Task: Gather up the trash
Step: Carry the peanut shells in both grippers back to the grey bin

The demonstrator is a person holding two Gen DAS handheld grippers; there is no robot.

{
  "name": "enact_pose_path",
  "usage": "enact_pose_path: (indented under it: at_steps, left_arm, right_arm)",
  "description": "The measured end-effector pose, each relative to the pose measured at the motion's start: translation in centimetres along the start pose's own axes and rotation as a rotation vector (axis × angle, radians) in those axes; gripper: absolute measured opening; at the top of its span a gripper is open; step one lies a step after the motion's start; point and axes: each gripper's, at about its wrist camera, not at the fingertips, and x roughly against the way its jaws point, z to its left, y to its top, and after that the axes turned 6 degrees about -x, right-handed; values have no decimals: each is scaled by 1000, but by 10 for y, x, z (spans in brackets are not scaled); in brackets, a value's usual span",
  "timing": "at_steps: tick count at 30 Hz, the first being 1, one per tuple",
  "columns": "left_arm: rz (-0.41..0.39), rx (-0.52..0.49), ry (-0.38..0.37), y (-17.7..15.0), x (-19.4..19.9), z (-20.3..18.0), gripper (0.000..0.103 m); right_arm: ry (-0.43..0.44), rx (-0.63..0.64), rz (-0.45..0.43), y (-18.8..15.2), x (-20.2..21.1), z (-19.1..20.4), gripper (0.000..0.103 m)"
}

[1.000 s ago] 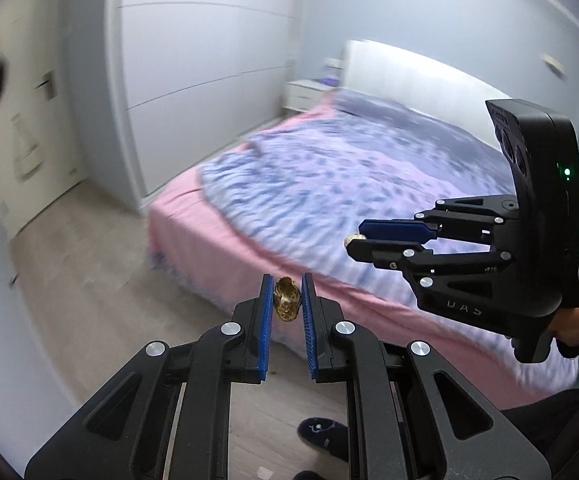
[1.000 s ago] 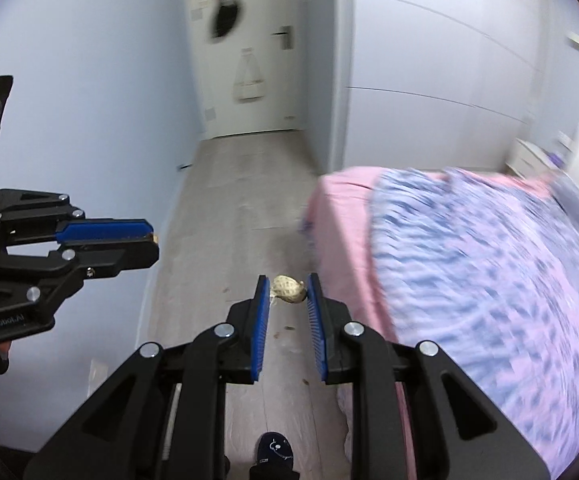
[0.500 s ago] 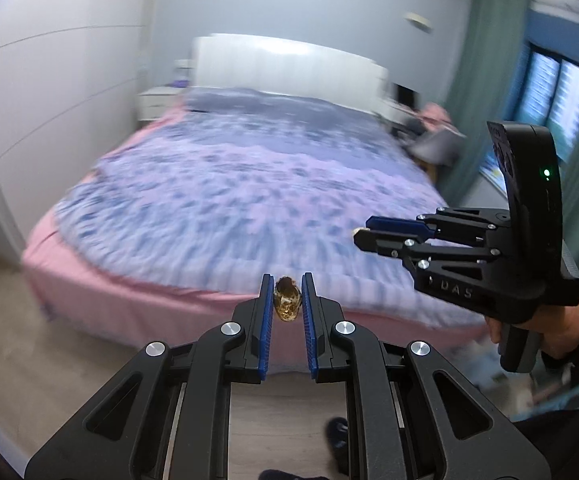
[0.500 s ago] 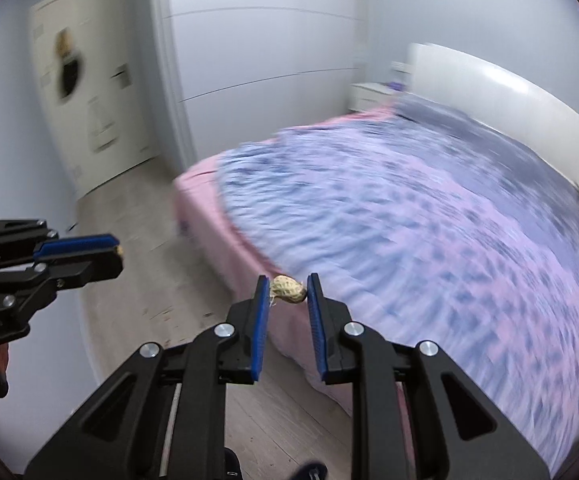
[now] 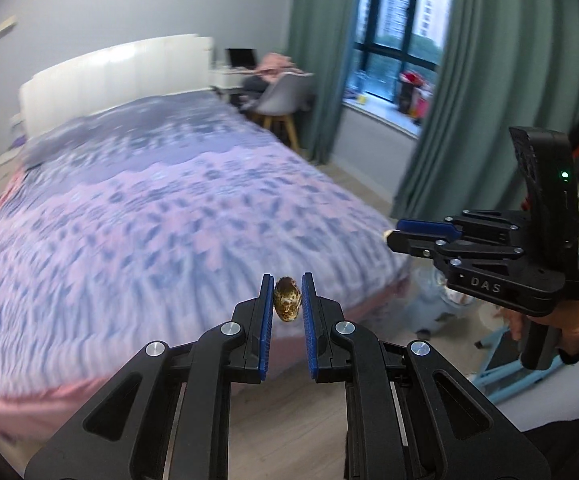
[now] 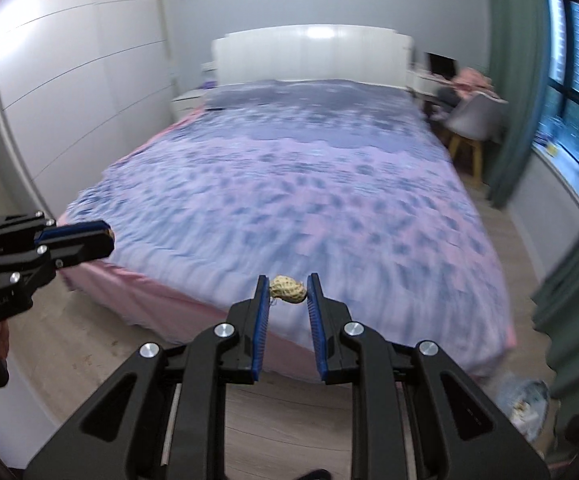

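My left gripper [image 5: 287, 298] is shut on a small brown, speckled nut shell [image 5: 287, 299], pinched between its blue pads in the air above the foot of the bed. My right gripper [image 6: 288, 294] is shut on a pale peanut shell [image 6: 288, 289], held crosswise between its pads. In the left wrist view the right gripper [image 5: 393, 236] shows at the right, held by a hand, with a pale bit at its tip. In the right wrist view the left gripper [image 6: 107, 236] shows at the left edge. A pale bin with a light liner [image 6: 525, 404] stands on the floor past the bed's corner.
A wide bed [image 6: 309, 184] with a purple and pink cover fills the middle. White wardrobes [image 6: 73, 72] line the left wall. A grey chair [image 5: 281, 96], a desk, green curtains [image 5: 473, 80] and a window are at the right. A blue-framed thing [image 5: 505, 372] stands on the wood floor.
Both views have swept from the door and wardrobe side across the bed toward the window. Each gripper keeps its shell pinched. The bin has come into view.
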Motion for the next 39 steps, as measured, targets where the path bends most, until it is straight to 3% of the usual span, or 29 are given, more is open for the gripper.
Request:
enact_pose_path:
  at_steps: [7,16,22,27,33,39]
  left_arm:
    - [-8,-47,-101,62,-77,-96,13]
    - [26,-306,-364,132,-181,-231,13]
    - [40,-458,-547,157,-223,-313,13]
    - [52,-580,-681,179,-267,-359,13]
    - [69,-649,-785,208,-312,-381,13]
    - [86,-741,-858,224,-349,-405,13]
  right_arm:
    - [-115,-61,-11,-17,35,-128,20]
    - [-389,-328,-63,-62,115,-267,20]
    - [-544,-493,-68,-93,143,-313,20]
    - [-647,-617,-73,-106,156,-348,20]
    - [-737,-746,-77,-104,164,-391,20]
    - [-808,-832,-125,-99,162,-409,20]
